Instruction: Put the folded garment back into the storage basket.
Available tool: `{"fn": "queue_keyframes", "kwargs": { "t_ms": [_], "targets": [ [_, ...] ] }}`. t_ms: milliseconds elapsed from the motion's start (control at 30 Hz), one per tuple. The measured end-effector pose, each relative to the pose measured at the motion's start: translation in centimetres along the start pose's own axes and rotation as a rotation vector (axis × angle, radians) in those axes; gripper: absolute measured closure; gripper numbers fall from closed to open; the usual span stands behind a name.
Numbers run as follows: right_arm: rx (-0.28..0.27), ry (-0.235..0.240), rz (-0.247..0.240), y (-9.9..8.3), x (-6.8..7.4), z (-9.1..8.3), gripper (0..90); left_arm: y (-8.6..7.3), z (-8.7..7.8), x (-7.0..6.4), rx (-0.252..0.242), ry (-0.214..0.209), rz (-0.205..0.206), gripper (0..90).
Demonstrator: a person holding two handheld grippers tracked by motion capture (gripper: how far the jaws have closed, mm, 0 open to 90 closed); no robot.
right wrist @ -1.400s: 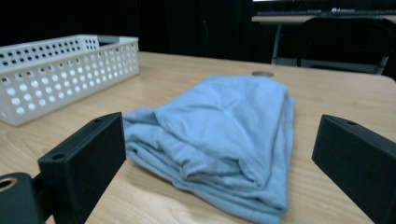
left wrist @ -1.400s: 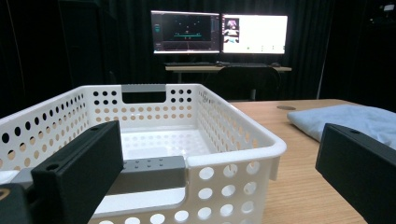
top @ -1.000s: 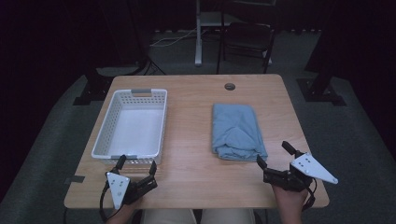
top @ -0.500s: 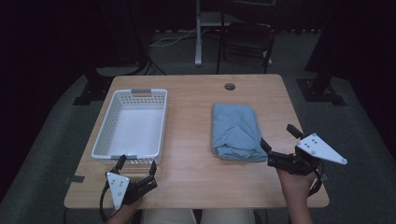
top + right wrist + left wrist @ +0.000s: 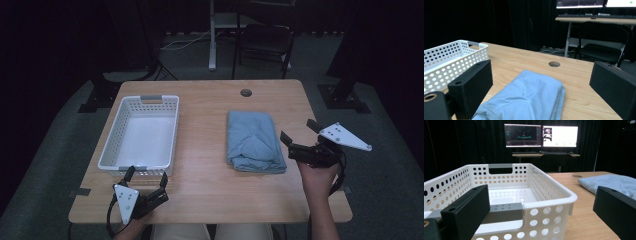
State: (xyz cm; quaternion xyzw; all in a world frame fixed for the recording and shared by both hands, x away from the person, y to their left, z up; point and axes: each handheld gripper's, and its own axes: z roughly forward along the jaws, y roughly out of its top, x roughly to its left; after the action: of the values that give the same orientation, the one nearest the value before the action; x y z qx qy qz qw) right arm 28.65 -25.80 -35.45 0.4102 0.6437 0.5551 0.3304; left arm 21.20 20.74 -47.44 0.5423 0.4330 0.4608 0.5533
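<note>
Before you: table (image 5: 210, 170), matt pale wood grain; basket (image 5: 115, 145), perforated white plastic, slight sheen, grey handle inserts; folded cloth (image 5: 254, 141), soft blue fabric, creased; your gripper jaws, matt black plastic.

I see my left gripper (image 5: 146, 178) jaws apart, just before the basket (image 5: 141, 131)'s near wall; right gripper (image 5: 298, 135) jaws apart, well right of it.

Folded blue cloth (image 5: 255, 141) lies flat; empty white basket (image 5: 141, 134) well apart.

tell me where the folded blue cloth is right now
In the high view the folded blue cloth lies right of the white basket, just left of the open right tool.
</note>
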Motion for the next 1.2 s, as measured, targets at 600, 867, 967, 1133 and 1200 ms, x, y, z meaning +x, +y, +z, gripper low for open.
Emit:
{"fn": "queue_keyframes", "kwargs": {
  "t_ms": [600, 867, 967, 1133, 1200],
  "targets": [
    [0.136, -0.018, 0.048, 0.4, -2.0, 4.6, 5.5, 0.0, 0.0, 0.0, 0.003, 0.000, 0.001, 2.1],
    [0.213, -0.012, 0.085, 0.0, -2.9, 6.9, 5.5, 0.0, 0.0, 0.0, 0.004, 0.000, 0.002, 2.1],
    [0.237, -0.010, 0.104, -0.6, -3.2, 7.6, 5.5, 0.0, 0.0, 0.0, 0.004, 0.000, 0.002, 2.2],
    [0.261, -0.015, 0.126, -1.6, -3.5, 8.4, 5.6, 0.0, 0.0, 0.0, 0.004, 0.000, 0.002, 2.2],
    [0.273, -0.016, 0.134, -1.9, -3.6, 8.7, 5.6, 0.0, 0.0, 0.0, 0.004, 0.000, 0.002, 2.1]
  ]
}}
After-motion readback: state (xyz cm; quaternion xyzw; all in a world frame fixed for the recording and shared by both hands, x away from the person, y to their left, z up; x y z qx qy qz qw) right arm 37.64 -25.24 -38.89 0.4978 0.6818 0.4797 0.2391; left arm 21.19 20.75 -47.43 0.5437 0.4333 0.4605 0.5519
